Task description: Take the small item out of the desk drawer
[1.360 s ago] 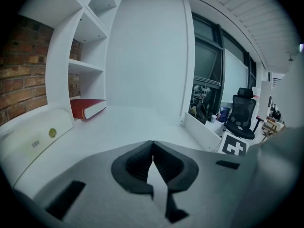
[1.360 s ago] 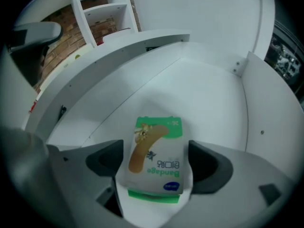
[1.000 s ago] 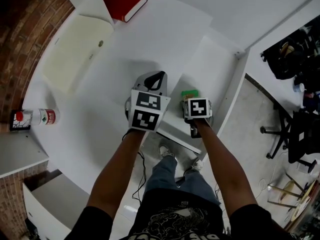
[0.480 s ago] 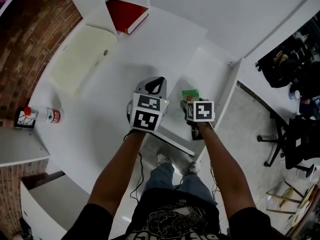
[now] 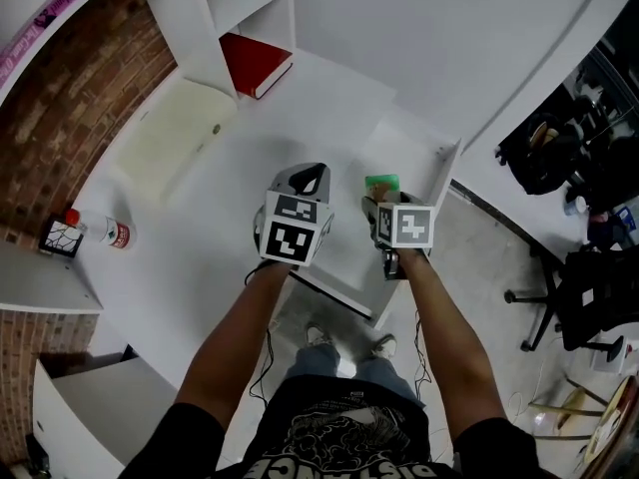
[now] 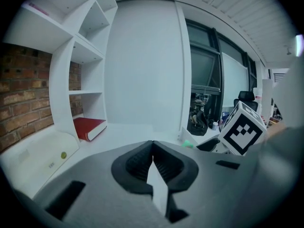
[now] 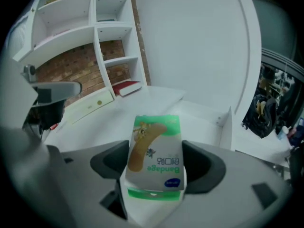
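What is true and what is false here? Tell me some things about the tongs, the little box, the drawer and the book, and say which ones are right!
1. The right tongs grip a bandage box. True.
2. The left tongs hold a pen. False: they are shut with nothing between them.
3. The drawer is open. True.
4. The red book lies on the floor. False: it lies in the bottom shelf compartment, on the desk.
5. The bottle has a blue cap. False: its cap is red.
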Demonstrator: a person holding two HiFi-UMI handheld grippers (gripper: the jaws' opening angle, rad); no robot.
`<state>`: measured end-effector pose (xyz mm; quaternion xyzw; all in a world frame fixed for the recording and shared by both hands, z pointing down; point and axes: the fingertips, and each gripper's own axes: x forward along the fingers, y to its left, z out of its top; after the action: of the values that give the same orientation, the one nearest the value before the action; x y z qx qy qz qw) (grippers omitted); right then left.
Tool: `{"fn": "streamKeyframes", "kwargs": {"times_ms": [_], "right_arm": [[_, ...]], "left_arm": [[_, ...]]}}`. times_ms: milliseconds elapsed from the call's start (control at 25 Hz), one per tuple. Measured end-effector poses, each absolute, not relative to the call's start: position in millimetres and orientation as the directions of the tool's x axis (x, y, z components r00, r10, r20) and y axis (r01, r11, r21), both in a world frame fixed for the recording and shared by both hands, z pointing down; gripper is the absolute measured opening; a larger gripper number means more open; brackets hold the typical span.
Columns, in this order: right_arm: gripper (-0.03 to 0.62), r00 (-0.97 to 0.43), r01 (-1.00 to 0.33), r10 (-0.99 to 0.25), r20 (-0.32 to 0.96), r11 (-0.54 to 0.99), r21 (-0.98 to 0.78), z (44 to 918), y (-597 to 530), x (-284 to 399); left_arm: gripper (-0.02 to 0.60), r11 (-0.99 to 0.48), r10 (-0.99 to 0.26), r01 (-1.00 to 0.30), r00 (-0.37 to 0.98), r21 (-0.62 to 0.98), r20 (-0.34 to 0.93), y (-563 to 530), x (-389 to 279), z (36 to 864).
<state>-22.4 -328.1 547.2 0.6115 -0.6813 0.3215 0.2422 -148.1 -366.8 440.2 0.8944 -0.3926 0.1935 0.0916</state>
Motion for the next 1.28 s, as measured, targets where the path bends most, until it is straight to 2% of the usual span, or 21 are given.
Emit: {"fn": "streamKeyframes", "kwargs": {"times_ms": [720, 1280], "right_arm": [[0.348, -0.187, -0.982, -0.858, 0.478, 0.161, -0.095, 409, -319, 49], [0.348, -0.200, -0.979, -0.924, 0.325, 0.203, -0.027, 345, -284, 116]], "left_arm": [[0.006, -0.650, -0.722, -0.759, 0.596, -0.048, 0.352, -338, -86, 376], [0.006, -0.585, -0.783, -0.809, 0.547, -0.051, 0.295, -296, -51, 348]]}}
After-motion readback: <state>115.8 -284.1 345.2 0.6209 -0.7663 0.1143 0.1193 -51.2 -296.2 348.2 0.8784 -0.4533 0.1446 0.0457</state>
